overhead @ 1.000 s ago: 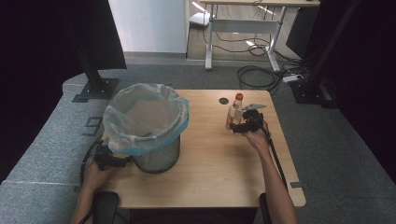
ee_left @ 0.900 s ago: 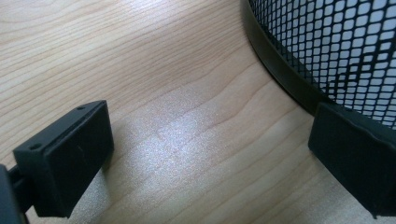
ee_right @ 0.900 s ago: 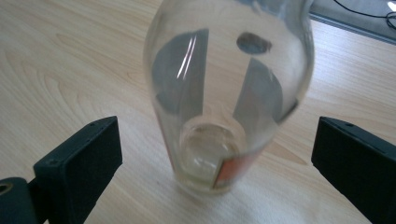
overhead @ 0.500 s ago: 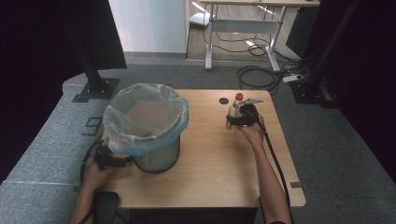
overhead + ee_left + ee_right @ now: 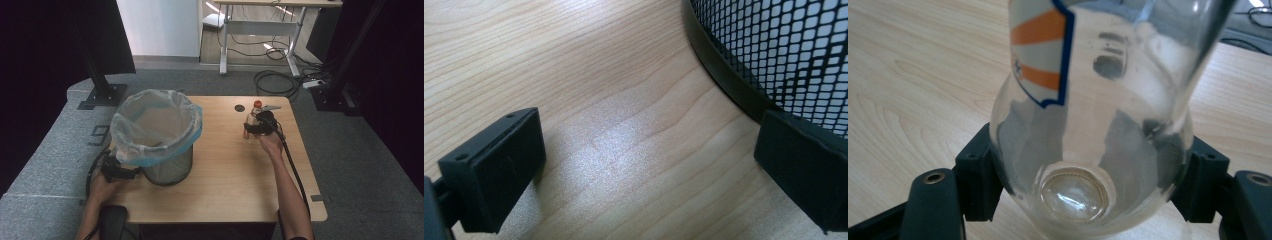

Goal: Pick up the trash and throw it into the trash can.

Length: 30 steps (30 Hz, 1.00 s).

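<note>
A clear plastic bottle (image 5: 249, 128) with a red cap and an orange-and-white label stands at the table's far right. My right gripper (image 5: 258, 128) is shut on its rounded lower part. In the right gripper view the bottle (image 5: 1088, 125) has both black pads (image 5: 979, 172) pressed against its sides after the jaws have just been closing on it. My left gripper (image 5: 121, 172) rests low at the near left, beside the base of a black mesh bin (image 5: 167, 169). In the left gripper view its fingers (image 5: 499, 167) stand wide open over bare wood, and the right one lies against the bin's mesh (image 5: 784, 45).
The bin has a clear bag liner with a blue edge (image 5: 150, 150) folded over its rim. A small dark disc (image 5: 239, 108) lies on the wooden table (image 5: 225, 190) left of the bottle's cap. Black stands, a desk and floor cables lie beyond the far edge.
My right hand has moved slightly left onto the bottle and its jaws have shut on it. The left hand and the bin have not moved.
</note>
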Each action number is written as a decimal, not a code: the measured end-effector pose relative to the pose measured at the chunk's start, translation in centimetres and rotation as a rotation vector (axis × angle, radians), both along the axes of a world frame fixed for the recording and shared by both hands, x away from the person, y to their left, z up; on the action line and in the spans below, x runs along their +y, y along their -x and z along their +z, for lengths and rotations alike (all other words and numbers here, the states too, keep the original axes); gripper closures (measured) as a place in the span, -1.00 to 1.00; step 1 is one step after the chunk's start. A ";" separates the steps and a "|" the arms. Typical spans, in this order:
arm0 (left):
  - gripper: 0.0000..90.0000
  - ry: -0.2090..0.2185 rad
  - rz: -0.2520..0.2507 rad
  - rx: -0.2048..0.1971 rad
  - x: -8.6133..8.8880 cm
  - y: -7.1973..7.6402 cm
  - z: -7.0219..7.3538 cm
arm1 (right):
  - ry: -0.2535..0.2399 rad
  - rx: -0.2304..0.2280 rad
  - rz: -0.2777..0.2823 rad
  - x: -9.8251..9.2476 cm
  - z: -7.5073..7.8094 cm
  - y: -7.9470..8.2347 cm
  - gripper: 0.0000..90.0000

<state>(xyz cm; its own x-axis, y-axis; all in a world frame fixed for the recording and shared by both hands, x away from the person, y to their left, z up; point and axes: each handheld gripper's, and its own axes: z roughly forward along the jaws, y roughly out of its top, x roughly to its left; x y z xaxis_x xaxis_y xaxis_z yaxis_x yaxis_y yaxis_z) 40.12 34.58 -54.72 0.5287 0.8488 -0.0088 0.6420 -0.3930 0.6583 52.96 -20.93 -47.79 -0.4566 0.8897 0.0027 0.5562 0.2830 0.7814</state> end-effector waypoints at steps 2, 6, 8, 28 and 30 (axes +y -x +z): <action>-1.00 0.000 0.000 0.000 0.0 0.0 0.0 | -0.003 0.014 0.010 -0.1 0.2 0.1 -0.38; -1.00 0.000 0.000 0.000 0.0 0.0 0.0 | -0.002 0.015 0.031 -0.2 1.1 0.7 -0.38; -1.00 0.000 0.000 0.000 0.0 0.0 0.0 | -0.005 0.015 0.045 -0.3 1.6 0.9 -0.38; -1.00 0.000 0.000 0.000 0.0 0.0 0.0 | -0.009 -0.005 0.164 0.5 7.5 2.8 -0.38; -1.00 0.000 0.000 0.000 0.0 0.0 0.0 | -0.010 -0.007 0.172 0.6 8.2 3.0 -0.38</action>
